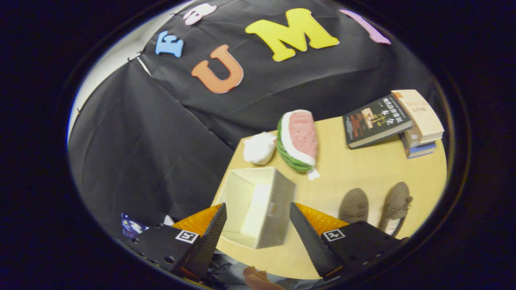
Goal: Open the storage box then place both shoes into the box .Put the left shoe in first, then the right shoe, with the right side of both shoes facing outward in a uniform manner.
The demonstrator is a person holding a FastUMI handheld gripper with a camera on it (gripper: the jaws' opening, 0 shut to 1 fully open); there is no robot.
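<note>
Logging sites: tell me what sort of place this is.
Likely a staged recording booth: a black cloth wall behind a wooden table set with a box, shoes and books. The gripper hangs open.

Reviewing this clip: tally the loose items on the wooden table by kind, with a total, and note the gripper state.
Brown suede lace-up shoes: 2
Beige fabric storage box, open top: 1
Books in the far stack: 3
Watermelon-slice plush toy: 1
White soft bundle: 1
Total: 8
Gripper: open, fingers either side of the box, holding nothing.
</note>
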